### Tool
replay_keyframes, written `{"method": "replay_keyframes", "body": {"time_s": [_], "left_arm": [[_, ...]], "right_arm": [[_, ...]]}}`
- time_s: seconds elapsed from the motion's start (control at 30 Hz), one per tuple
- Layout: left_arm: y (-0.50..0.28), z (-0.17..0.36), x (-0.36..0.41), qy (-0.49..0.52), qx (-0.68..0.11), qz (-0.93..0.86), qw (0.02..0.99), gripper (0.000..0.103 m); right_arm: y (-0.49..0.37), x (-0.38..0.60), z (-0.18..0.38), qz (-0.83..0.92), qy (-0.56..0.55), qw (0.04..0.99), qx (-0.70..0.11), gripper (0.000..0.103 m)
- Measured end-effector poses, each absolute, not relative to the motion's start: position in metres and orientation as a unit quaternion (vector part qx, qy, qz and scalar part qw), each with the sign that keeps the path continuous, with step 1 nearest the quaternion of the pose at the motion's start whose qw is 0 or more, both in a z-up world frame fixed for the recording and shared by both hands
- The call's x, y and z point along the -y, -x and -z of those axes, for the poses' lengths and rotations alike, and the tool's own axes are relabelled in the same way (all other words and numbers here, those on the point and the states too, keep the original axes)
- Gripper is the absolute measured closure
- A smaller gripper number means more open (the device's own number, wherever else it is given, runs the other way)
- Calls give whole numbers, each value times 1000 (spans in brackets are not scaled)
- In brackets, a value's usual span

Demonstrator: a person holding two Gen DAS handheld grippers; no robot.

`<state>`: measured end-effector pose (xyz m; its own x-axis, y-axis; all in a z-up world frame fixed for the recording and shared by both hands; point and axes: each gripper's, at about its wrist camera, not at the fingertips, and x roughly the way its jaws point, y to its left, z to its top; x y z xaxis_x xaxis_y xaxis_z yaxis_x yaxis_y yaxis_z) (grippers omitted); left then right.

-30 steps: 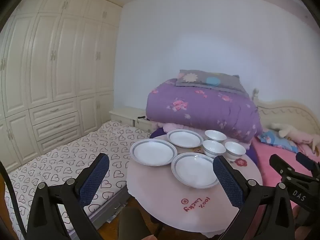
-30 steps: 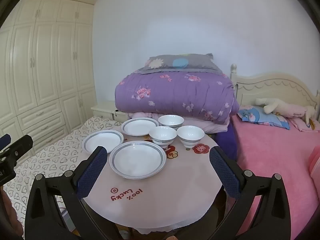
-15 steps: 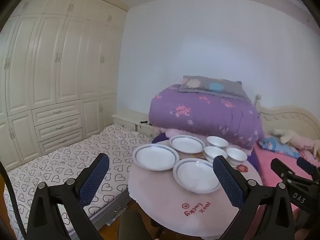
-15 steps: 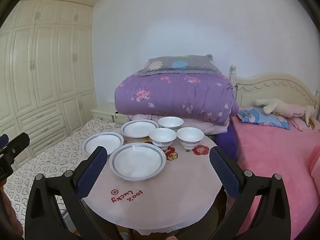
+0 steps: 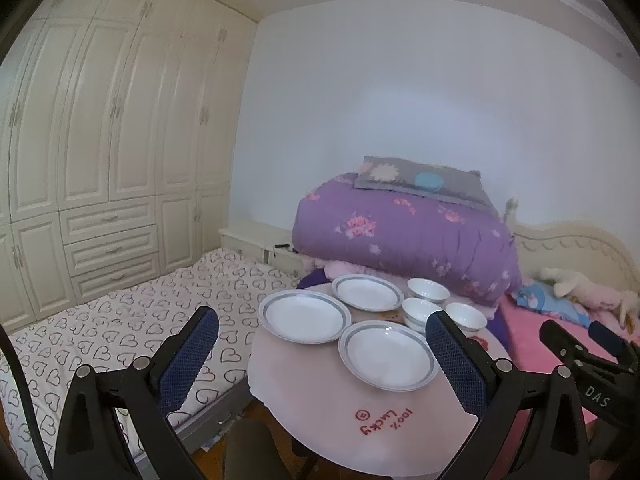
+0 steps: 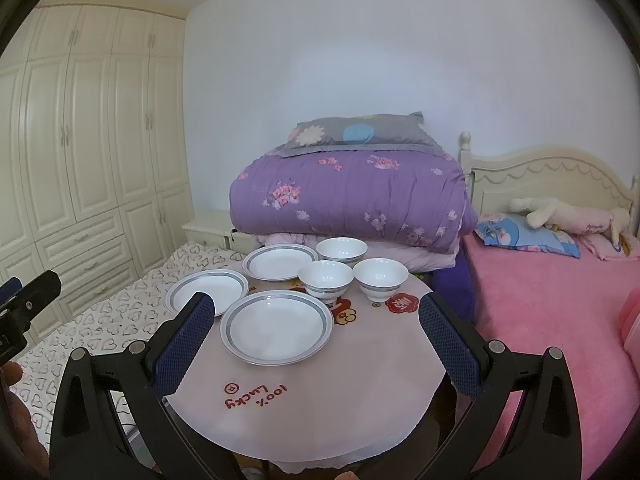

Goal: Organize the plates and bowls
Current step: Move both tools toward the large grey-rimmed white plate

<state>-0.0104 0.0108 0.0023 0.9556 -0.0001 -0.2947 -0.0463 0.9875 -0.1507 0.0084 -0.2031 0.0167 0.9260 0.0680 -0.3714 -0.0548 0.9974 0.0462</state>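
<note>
Blue-padded jaws stand spread and empty on both the left gripper [image 5: 320, 330] and the right gripper [image 6: 314, 314], held above the round table [image 6: 360, 380]. Three grey-rimmed plates [image 6: 277, 327] lie at about eleven o'clock; three bowls [image 6: 326, 277] cluster at one o'clock, perhaps touching.
</note>
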Motion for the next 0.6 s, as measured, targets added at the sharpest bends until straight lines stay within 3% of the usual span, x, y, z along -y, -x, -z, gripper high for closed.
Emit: {"method": "replay_keyframes", "body": {"time_s": [0.6], "left_arm": [[9, 3, -4, 68, -148, -7, 987, 1]], "right_arm": [[-10, 209, -16, -35, -23, 981, -189, 0]]}}
